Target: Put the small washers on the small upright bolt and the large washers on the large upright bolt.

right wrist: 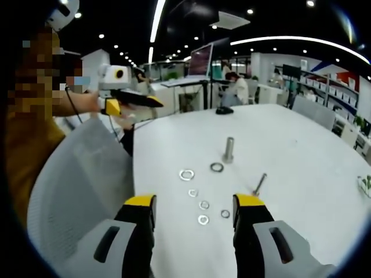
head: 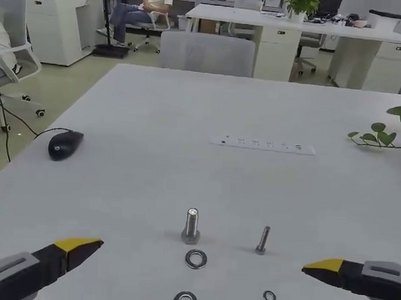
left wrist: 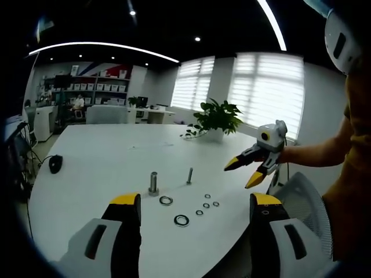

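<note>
Held the left claw low at the near left edge of the bench, jaws spread wide on nothing. Held the right claw opposite at the near right, jaws likewise wide and empty, both tips pointing inward toward the work. Found the large bolt standing head-down on the bench roughly midway between the two, shank straight up, with the small bolt upright near it on the right-claw side. Counted two large washers lying flat just on the near side of the large bolt, one behind the other. Spotted a loose cluster of small washers flat beside them, toward the right claw. Saw none on either bolt yet. Judged the small washers closer to the right claw and the large ones a little closer to the left. Reckoned on any pick needing a downward reach onto a thin flat ring, then a lift clear of the bolt tip and a drop along that vertical axis.
</note>
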Motion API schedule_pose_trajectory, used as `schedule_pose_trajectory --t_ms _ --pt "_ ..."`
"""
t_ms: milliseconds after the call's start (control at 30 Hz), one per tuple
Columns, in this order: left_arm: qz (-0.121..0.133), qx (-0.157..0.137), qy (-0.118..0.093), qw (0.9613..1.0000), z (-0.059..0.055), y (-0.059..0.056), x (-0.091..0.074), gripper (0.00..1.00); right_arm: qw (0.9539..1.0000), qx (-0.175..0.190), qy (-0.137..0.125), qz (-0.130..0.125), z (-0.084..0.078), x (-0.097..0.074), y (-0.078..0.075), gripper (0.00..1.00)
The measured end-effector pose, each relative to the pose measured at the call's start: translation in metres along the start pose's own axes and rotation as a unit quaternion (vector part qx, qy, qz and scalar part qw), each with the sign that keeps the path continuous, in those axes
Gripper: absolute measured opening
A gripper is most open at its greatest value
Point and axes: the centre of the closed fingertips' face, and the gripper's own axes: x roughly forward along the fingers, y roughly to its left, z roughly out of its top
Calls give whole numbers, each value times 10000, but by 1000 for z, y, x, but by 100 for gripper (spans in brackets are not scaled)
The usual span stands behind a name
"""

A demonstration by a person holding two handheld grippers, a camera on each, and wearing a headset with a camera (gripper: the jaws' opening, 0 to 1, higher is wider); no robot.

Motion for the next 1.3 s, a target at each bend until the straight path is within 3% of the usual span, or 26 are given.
schedule_pose_trajectory --t_ms 900,1200,1300 --pt "174 -103 -41 9998 -3 9 -2 76 9968 -188 675 389 -23 30 -4 52" --pt "167 -125 -47 9998 -4 8 -1 76 9905 -441 1227 449 -42 36 -5 50" --pt "165 -134 -87 9997 -3 7 -1 76 9888 -505 1297 534 -43 39 -2 50"
